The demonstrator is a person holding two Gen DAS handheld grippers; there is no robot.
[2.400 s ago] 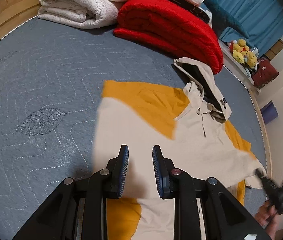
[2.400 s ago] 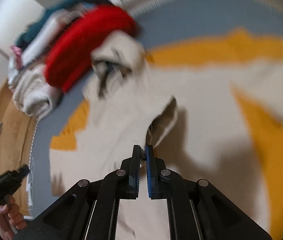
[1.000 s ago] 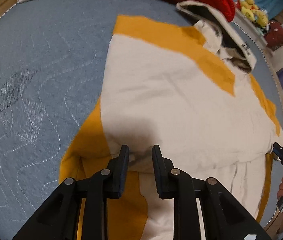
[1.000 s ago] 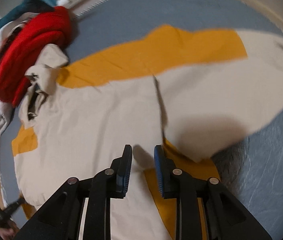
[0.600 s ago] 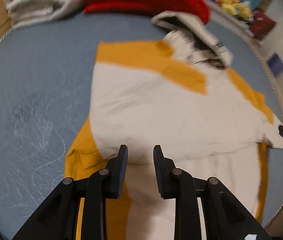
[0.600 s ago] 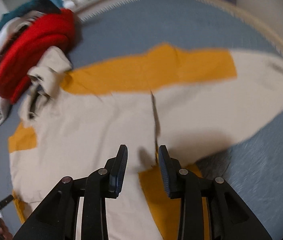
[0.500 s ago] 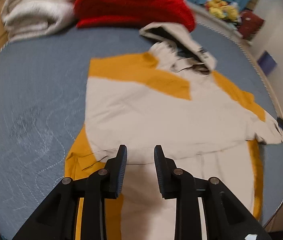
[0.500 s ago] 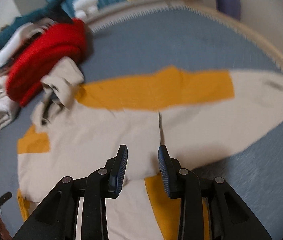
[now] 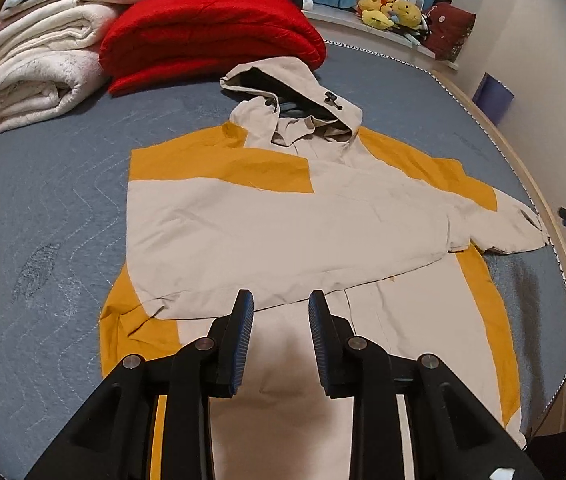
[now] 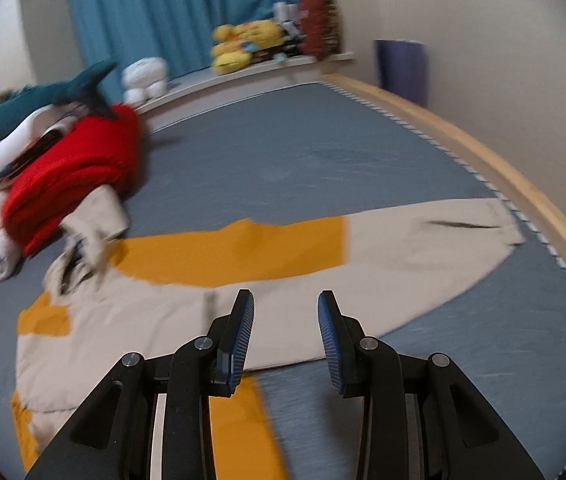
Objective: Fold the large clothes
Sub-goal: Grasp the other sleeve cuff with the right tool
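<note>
Both my left gripper and right gripper hang empty, jaws parted. The jacket looks slippery; its folded sleeve could slide back.

The left claw hovers with parted jaws, holding nothing, above the beige-and-yellow hooded jacket spread on the blue quilt.

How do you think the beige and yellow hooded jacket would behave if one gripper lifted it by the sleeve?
The jacket would probably sag: it lies flat with soft creases, and one sleeve is folded across the chest. It looks thin and likely light. The hood sits crumpled, so it would probably flop and trail.
</note>
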